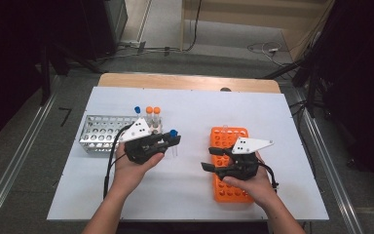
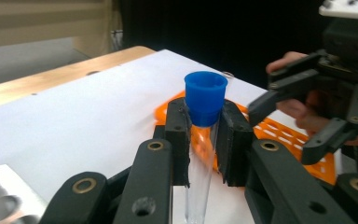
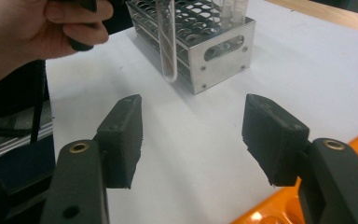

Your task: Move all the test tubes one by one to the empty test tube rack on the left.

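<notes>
1. Looking down, we see a white tabletop (image 1: 272, 112) with a wooden strip along its far edge, grey floor around it, cables trailing on the floor beyond, and dark room sides.
2. We find no readable writing or brand anywhere.
3. Our left gripper (image 2: 204, 140) pinches a clear tube with a blue cap (image 2: 205, 100) just under the cap, held upright above the tabletop, right of the metal rack (image 1: 100, 132).
4. Our right gripper (image 3: 193, 135) stands spread with nothing between its jaws, over the orange rack (image 1: 226, 139) at the right.
5. Orange-capped tubes (image 1: 153, 113) stand in the metal rack's far end.
</notes>
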Tool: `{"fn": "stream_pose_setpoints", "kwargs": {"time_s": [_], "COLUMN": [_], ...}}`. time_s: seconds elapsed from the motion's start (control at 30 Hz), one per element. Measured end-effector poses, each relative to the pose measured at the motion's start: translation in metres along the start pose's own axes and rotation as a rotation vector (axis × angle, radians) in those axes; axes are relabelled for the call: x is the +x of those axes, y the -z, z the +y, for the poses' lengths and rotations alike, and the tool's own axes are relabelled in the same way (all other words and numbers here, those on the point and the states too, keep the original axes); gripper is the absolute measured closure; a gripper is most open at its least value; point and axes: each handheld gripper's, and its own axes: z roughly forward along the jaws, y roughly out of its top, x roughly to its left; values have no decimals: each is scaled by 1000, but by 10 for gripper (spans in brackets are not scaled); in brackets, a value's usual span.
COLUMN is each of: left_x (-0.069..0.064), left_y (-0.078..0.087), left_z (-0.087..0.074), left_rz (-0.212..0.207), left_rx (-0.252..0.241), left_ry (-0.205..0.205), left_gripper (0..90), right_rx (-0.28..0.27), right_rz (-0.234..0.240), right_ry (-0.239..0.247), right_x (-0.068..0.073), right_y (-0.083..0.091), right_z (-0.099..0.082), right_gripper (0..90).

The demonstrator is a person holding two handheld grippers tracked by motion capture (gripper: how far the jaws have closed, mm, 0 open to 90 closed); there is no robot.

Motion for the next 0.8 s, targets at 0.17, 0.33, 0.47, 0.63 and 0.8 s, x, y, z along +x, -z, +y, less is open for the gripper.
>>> {"fn": "stream_pose_setpoints", "kwargs": {"time_s": [0.17,0.33,0.47,0.63,0.8], "left_x": [17,34,46,57,69], "left_y": [11,21,30,36,41], "left_z": [2,2,2,2,3], "left_rz": [49,106,149,197,232], "left_rx": [-15,-27,-41,-39,-43], "left_ry": [20,30,35,34,39], "left_gripper": [771,770,771,771,771], "right_rx": [-12,-20,-23,-26,-31], "right_rz": [-21,-40,-55,-69,-76], "right_ry": [-12,-22,-34,-51,-62], "right_x": [-6,-11,-16,-22,-27], "right_y": [9,18,25,32,38], "right_z": [-4,-8,-12,-17,-22], "right_gripper": [328,288,261,238,218]}}
